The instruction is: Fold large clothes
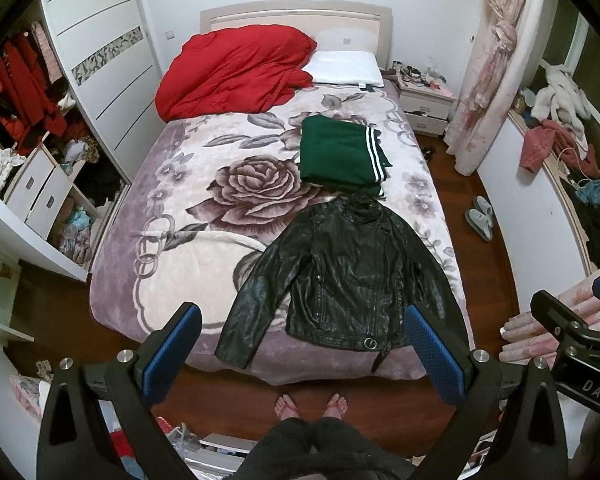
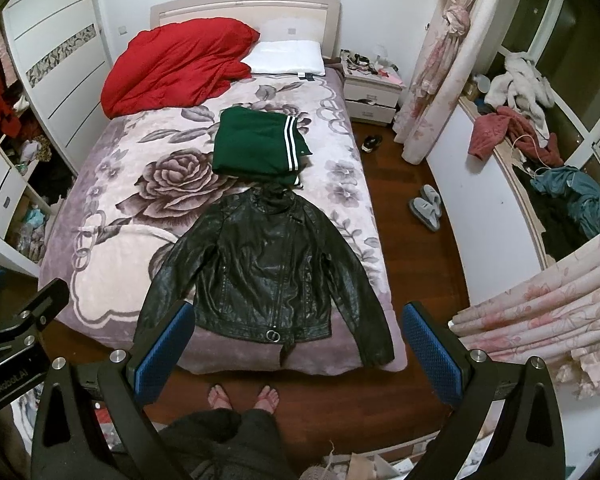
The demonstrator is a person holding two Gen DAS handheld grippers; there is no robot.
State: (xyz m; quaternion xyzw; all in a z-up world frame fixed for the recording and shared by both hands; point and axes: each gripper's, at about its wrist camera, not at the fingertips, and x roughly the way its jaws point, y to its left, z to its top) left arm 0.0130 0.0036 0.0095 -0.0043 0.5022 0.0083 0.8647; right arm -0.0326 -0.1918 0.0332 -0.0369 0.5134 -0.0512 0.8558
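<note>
Two grippers, the left gripper (image 1: 304, 344) and the right gripper (image 2: 300, 340), hang in the air with fingers wide apart, holding nothing. On the bed (image 1: 188, 248), the black jacket (image 1: 348, 276) lies flat with sleeves spread out. Folded green clothes (image 1: 340, 152) touch its collar.

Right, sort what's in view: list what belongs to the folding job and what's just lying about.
Belongs to the job:
black leather jacket, spread flat, unfolded
green garment, already folded
left gripper, open
right gripper, open
bed, the work surface

Just lying about:
red duvet
white pillow
grey slippers
nightstand
</note>
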